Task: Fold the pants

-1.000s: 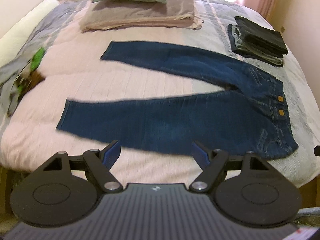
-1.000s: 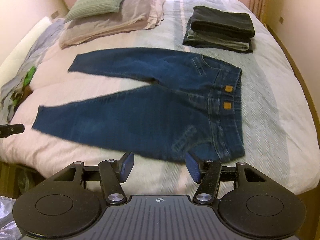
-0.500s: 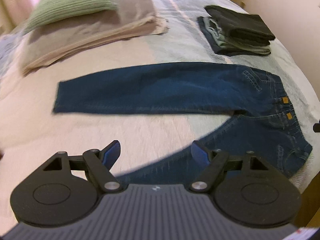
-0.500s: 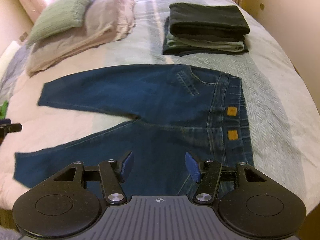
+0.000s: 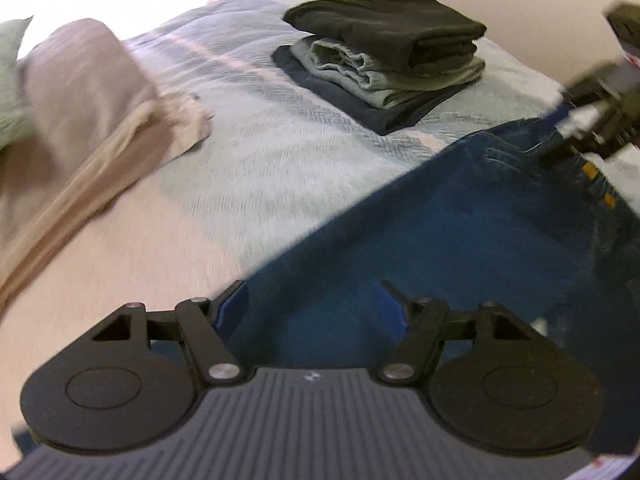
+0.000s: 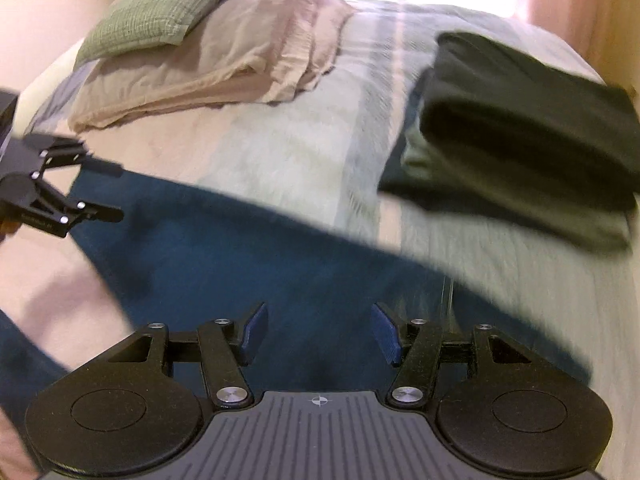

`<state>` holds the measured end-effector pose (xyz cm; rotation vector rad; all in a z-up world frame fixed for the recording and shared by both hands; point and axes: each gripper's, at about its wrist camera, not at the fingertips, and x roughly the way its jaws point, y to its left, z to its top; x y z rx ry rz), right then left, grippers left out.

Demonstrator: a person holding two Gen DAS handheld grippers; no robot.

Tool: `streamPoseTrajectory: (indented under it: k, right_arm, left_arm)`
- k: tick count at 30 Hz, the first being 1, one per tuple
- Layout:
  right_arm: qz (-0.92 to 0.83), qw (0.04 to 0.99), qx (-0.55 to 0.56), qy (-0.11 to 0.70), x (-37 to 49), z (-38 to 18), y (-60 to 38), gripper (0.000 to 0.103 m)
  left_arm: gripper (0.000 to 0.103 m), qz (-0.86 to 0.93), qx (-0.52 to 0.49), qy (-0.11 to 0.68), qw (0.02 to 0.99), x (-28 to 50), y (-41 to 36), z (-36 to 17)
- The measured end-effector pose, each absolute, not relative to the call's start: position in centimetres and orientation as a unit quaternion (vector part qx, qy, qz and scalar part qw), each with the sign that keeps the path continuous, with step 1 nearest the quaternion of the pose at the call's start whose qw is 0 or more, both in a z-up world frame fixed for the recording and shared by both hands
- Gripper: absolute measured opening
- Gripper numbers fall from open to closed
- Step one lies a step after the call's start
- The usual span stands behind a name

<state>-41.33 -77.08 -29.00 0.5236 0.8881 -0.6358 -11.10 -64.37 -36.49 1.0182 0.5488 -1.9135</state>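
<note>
Dark blue jeans [image 5: 440, 232] lie flat on the bed, waistband with two tan tags [image 5: 598, 184] at the right in the left wrist view. My left gripper [image 5: 312, 304] is open, low over the far leg's upper edge, nothing between its blue pads. My right gripper [image 6: 318, 330] is open too, close above the jeans [image 6: 224, 256] near the waist end. In the right wrist view the left gripper [image 6: 108, 192] shows at the left edge over the far leg. The right gripper's fingers [image 5: 576, 132] appear blurred at the right of the left wrist view.
A stack of folded dark and grey-green garments [image 5: 388, 60] [image 6: 516, 140] sits on the bed past the waistband. Beige pillows [image 6: 224, 52] with a green cushion [image 6: 164, 8] lie at the head. The bedcover [image 5: 248, 152] is pink and pale grey-blue. Walls lie beyond.
Both grippers have moved forward and down over the bed, from the near edge to the far leg and waist. The jeans lie as before. Both stay open.
</note>
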Motion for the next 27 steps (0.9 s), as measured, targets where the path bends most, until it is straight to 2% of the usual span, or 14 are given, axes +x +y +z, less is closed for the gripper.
streamPoseTrajectory:
  k: [2,6,9,12,14,15,16,17,18,19,21,27]
  right_arm:
    - [-0.289,0.829,0.224,0.424,-40.2,-30.2,-79.5,0.054]
    - [-0.26,0.839,0.187,0.44,-38.0,-32.6,-82.8,0.054]
    - [-0.238,0.84,0.167,0.458,-36.8,-34.2,-84.2,0.054]
    - [-0.211,0.83,0.148,0.495,-35.8,-36.2,-85.0,0.054]
    - [-0.205,0.815,0.137,0.525,-35.6,-37.6,-85.3,0.054]
    - [-0.204,0.812,0.137,0.53,-35.6,-38.0,-85.4,0.049]
    - [-0.2,0.812,0.14,0.53,-35.8,-38.4,-85.4,0.039]
    - [-0.195,0.815,0.142,0.527,-36.0,-38.4,-85.2,0.02]
    - [-0.2,0.815,0.139,0.526,-36.1,-38.4,-85.0,0.015]
    - [-0.202,0.817,0.13,0.524,-36.4,-38.2,-84.5,0.011]
    - [-0.206,0.824,0.099,0.518,-36.8,-37.6,-83.0,0.006]
    - [-0.259,0.85,-0.044,0.457,-38.8,-32.0,-73.6,0.004]
  left_arm:
    - [0.062,-0.774,0.421,0.216,0.42,-11.2,-66.9,-37.8]
    - [0.061,-0.78,0.462,0.202,0.371,-11.4,-70.3,-40.5]
    - [0.049,-0.774,0.495,0.186,0.349,-11.5,-71.7,-42.1]
    - [0.049,-0.77,0.509,0.194,0.332,-11.1,-72.6,-43.2]
    - [0.044,-0.768,0.513,0.199,0.328,-10.8,-72.6,-43.6]
    - [0.033,-0.766,0.515,0.203,0.327,-10.7,-72.5,-44.1]
    - [0.023,-0.764,0.518,0.204,0.326,-10.8,-72.3,-44.4]
    - [0.02,-0.763,0.52,0.195,0.331,-11.0,-71.8,-44.6]
    - [0.015,-0.763,0.521,0.18,0.338,-11.2,-71.2,-44.7]
    - [0.009,-0.762,0.521,0.169,0.345,-11.4,-70.6,-44.5]
    - [0.006,-0.761,0.511,0.146,0.372,-11.4,-68.9,-43.8]
    - [0.006,-0.742,0.447,0.095,0.49,-12.7,-59.5,-37.3]
